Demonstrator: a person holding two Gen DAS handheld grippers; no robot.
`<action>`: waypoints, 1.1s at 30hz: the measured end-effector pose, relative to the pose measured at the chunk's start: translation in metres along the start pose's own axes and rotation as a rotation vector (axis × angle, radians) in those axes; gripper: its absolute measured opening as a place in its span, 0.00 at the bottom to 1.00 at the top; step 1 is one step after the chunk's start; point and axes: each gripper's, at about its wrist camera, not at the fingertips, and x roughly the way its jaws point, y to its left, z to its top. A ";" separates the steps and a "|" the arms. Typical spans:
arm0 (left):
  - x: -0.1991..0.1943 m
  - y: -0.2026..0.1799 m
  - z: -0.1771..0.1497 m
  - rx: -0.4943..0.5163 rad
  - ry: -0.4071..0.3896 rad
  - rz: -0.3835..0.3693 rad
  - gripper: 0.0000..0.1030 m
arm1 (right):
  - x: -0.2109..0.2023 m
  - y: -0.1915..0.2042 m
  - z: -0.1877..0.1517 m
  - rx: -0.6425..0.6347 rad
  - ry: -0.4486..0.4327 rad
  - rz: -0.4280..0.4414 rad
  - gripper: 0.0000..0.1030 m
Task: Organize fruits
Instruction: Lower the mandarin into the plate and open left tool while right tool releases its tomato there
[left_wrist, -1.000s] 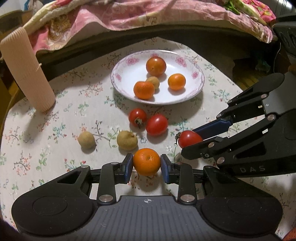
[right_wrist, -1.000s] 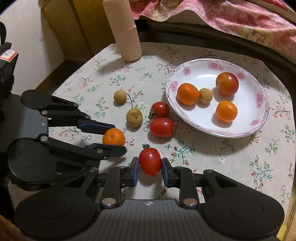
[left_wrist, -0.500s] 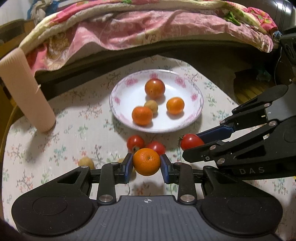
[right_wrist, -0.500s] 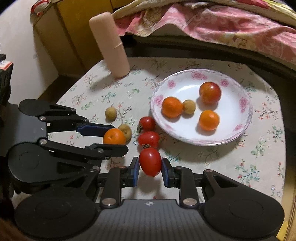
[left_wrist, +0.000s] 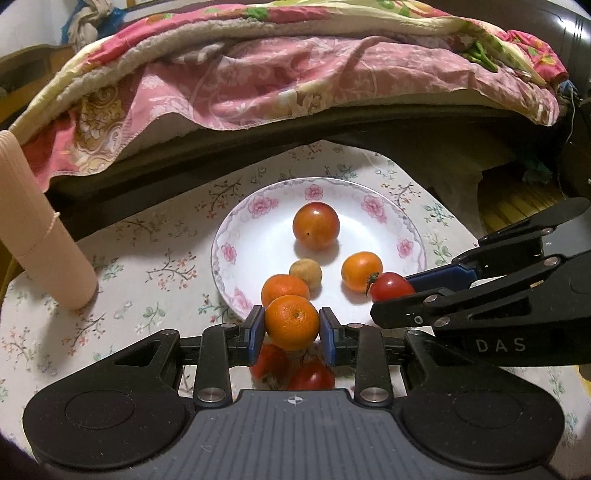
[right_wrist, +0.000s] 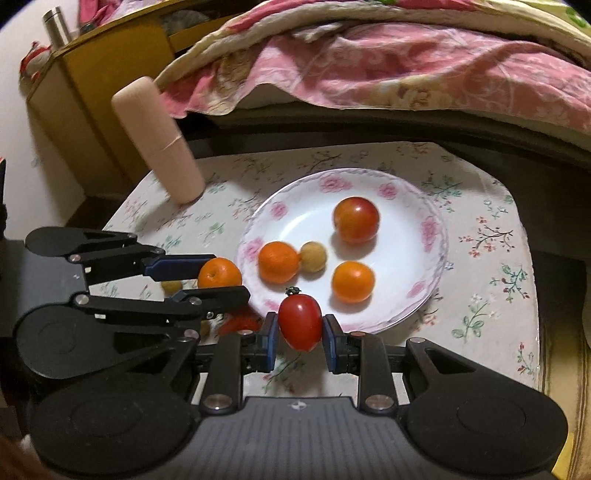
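My left gripper (left_wrist: 291, 325) is shut on an orange mandarin (left_wrist: 291, 322) and holds it in the air at the near rim of the white floral plate (left_wrist: 236, 225). My right gripper (right_wrist: 299, 328) is shut on a red tomato (right_wrist: 300, 321), also raised at the plate's (right_wrist: 436, 229) near edge. The mandarin also shows in the right wrist view (right_wrist: 218, 274), and the tomato in the left wrist view (left_wrist: 391, 287). On the plate lie a large tomato (left_wrist: 316, 225), two mandarins (left_wrist: 361, 270) (left_wrist: 282, 289) and a small brown fruit (left_wrist: 305, 272).
Two red tomatoes (left_wrist: 312, 376) lie on the flowered tablecloth (left_wrist: 155, 273) under my left gripper. A small brown fruit (right_wrist: 172, 286) lies left of the plate. A tall pink cylinder (left_wrist: 40, 240) stands at the left. A bed with a pink quilt (left_wrist: 295, 70) lies behind the table.
Both grippers have risen off the table with their fruits and moved forward toward the plate. The loose tomatoes now lie beneath my left gripper.
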 end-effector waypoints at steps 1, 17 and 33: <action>0.003 0.000 0.001 0.005 0.011 -0.002 0.37 | 0.003 -0.002 0.001 0.001 0.001 -0.004 0.28; 0.037 0.011 0.011 -0.010 0.055 0.008 0.37 | 0.028 -0.018 0.017 0.000 -0.004 -0.023 0.28; 0.037 0.010 0.014 0.009 0.045 0.032 0.45 | 0.028 -0.018 0.019 -0.010 -0.014 -0.039 0.28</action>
